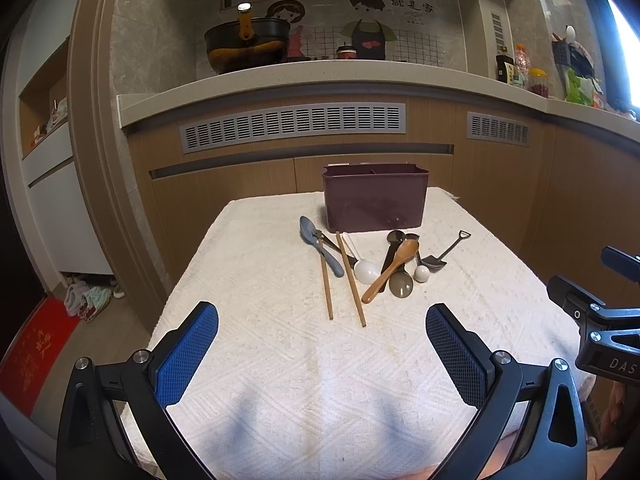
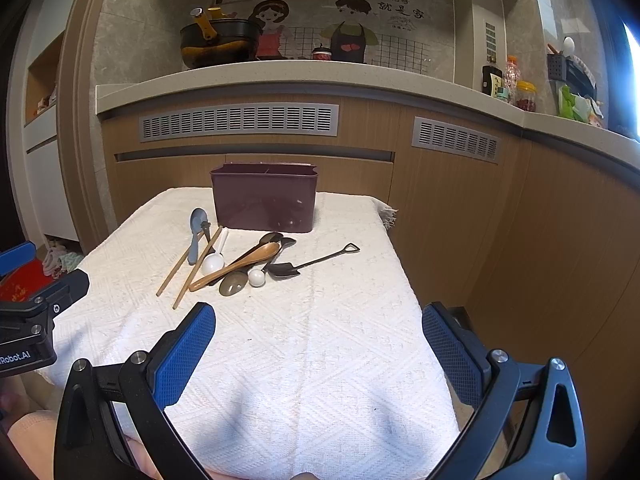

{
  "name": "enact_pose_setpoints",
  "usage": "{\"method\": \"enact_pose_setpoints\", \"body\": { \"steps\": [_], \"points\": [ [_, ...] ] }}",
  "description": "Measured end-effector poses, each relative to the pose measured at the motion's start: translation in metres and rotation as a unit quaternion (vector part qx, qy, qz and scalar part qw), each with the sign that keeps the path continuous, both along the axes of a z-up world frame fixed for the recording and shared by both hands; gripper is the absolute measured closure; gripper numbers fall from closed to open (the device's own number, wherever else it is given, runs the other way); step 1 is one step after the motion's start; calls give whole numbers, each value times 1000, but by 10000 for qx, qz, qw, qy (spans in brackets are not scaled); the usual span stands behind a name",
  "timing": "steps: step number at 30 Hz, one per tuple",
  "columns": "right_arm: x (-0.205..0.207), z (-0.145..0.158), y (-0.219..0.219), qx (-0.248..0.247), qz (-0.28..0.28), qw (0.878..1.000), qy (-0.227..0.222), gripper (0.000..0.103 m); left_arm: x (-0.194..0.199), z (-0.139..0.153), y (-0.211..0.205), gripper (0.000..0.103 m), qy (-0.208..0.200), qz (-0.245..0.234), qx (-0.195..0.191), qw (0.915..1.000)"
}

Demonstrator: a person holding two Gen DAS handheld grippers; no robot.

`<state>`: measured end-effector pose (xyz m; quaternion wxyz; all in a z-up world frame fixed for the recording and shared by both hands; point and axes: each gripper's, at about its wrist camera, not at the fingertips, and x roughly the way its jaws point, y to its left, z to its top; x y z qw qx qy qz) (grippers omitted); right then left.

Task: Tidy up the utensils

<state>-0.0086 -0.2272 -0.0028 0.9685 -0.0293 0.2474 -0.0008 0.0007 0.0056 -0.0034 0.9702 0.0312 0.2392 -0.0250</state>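
Nearest me in the left wrist view, my left hand-held gripper (image 1: 322, 320) is spread wide with nothing between its blue knurled pads (image 1: 188, 354), over the desk (image 1: 280, 380) with its white woven cloth. Beyond lie wooden chopsticks (image 1: 352, 280), a wooden spoon (image 1: 390, 270) and a maroon plastic organizer box (image 1: 374, 200). In the right wrist view, my right hand-held gripper (image 2: 319, 320) also gapes empty; a dark shovel-shaped spoon (image 2: 312, 260) lies right of the pile.

You have two wooden chopsticks (image 1: 340, 280), one wooden spoon (image 1: 390, 272), one blue-grey spoon (image 1: 320, 246), two white spoons (image 1: 366, 270) and one shovel-shaped spoon (image 1: 446, 250) on the cloth. One maroon holder (image 1: 374, 196) stands at the cloth's far edge. How many dark spoons (image 1: 394, 240) overlap, you cannot tell.
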Motion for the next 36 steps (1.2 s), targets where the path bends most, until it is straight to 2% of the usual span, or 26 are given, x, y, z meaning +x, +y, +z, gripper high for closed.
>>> {"method": "enact_pose_setpoints", "body": {
  "steps": [36],
  "points": [
    [3,-5,1,-45,-68,9999,75,0,2,-3,-1,0,83,-29,25,10000]
  ]
}}
